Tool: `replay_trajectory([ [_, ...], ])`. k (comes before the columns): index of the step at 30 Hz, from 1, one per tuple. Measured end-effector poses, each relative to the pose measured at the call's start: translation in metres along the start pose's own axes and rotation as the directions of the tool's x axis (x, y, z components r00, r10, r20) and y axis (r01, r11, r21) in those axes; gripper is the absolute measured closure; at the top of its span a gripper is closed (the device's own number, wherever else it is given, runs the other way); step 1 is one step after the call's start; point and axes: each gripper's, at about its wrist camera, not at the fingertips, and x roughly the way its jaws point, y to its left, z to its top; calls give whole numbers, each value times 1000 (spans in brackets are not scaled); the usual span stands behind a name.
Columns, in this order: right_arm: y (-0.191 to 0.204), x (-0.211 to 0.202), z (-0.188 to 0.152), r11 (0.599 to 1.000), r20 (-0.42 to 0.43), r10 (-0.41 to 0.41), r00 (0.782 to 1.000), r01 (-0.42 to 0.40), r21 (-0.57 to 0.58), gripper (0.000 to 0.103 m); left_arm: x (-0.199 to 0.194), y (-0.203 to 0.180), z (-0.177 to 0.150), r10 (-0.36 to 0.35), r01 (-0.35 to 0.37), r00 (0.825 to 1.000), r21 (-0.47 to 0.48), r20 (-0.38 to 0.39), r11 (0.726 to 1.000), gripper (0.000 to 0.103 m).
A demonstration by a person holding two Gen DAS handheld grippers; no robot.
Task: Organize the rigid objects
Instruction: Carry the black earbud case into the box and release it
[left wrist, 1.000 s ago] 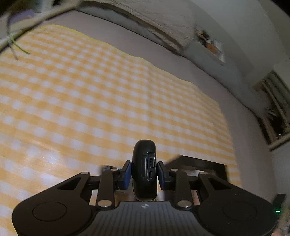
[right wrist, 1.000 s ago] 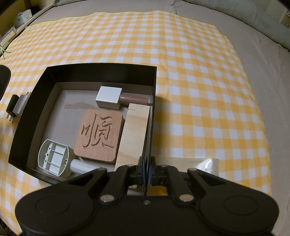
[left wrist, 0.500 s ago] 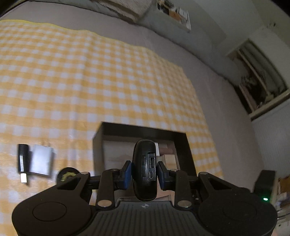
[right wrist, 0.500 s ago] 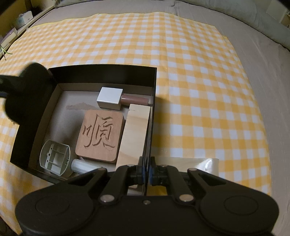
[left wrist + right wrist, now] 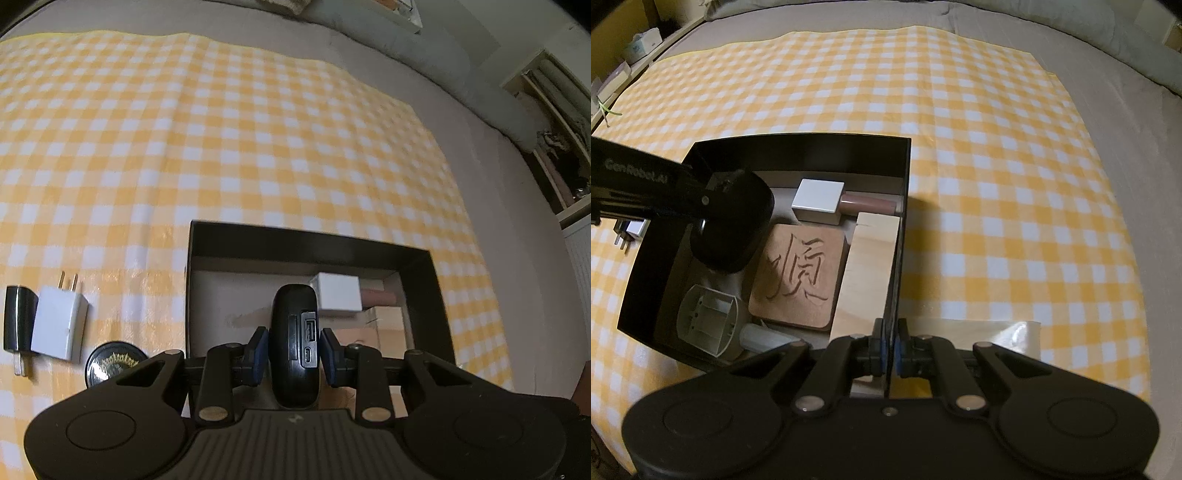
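Left wrist view: a bed under yellow-checked cloth [image 5: 258, 129] carries a black box [image 5: 439, 295]. The left gripper [image 5: 294, 345] clamps a smooth, rounded black power bank [image 5: 293, 332] over the box; placing it is the step in hand.

Right wrist view: right gripper [image 5: 889, 345], fingers narrow, pinches the box's thin wall. The next move calls for lowering into bare floor beside the carved wooden tile [image 5: 799, 271].
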Motion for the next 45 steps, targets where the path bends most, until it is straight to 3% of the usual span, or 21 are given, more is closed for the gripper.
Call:
replay_trajectory([
  [13, 1, 1, -2, 1000, -11, 1, 1000, -1, -6, 98, 2, -7, -11, 40, -40, 999, 55, 0, 998, 68],
  [15, 2, 3, -3, 1000, -15, -2, 1000, 2, -11, 98, 1, -6, -12, 45, -45, 999, 58, 9, 997, 51],
  [19, 3, 3, -4, 1000, -16, -3, 1000, 3, -11, 98, -6, -8, -13, 50, -52, 998, 66, 28, 996, 35],
  [21, 2, 3, -2, 1000, -13, 0, 1000, 0, -3, 98, -15, -11, -11, 48, -52, 997, 76, 56, 996, 21],
  [27, 0, -1, 4, 1000, 6, -7, 1000, 7, 20, 99, -44, -24, -10, 29, -46, 988, 112, 152, 993, 5],
  [32, -3, -2, 8, 999, 6, -1, 1000, 0, 42, 99, -58, -27, -14, 51, -77, 981, 132, 189, 988, 0],
  [45, -2, -7, 6, 999, 22, -19, 1000, 18, 48, 99, -101, -11, -26, 75, -140, 957, 219, 281, 966, 0],
])
